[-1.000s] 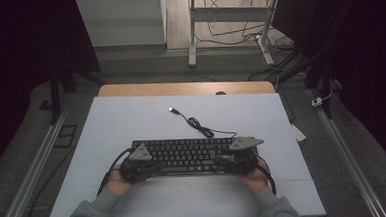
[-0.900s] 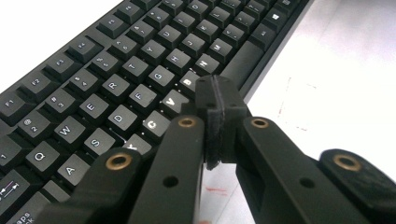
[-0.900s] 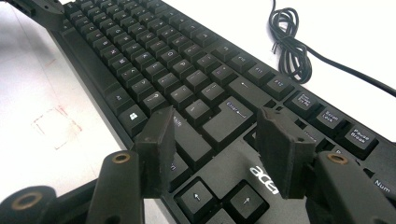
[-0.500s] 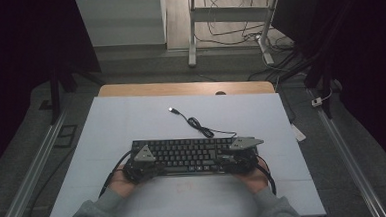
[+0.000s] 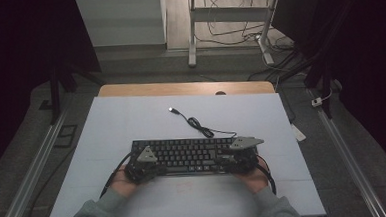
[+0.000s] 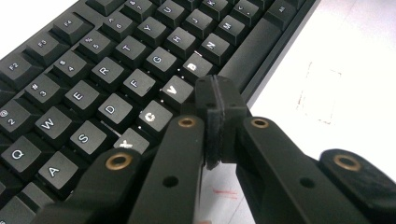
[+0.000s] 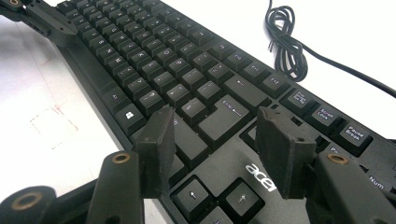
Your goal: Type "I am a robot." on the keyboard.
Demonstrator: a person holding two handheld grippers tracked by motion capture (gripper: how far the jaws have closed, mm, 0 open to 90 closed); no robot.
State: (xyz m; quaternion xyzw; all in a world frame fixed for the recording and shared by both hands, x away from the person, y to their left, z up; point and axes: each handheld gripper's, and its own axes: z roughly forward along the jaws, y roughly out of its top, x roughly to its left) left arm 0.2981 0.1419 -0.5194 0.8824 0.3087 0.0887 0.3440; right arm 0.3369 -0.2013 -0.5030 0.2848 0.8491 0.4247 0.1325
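High view shows the keyboard (image 5: 188, 155) low in the middle of the table (image 5: 131, 116), barely shifted from a second ago — the left claw (image 5: 143, 167) closed on nothing by its front edge, the right claw (image 5: 241, 156) gaping over the arrow keys; no firm grasp yet.

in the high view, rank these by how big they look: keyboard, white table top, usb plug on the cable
1. white table top
2. keyboard
3. usb plug, a tiny speck

left gripper (image 5: 145, 167) seems to have edged slightly right along the keyboard (image 5: 188, 154).
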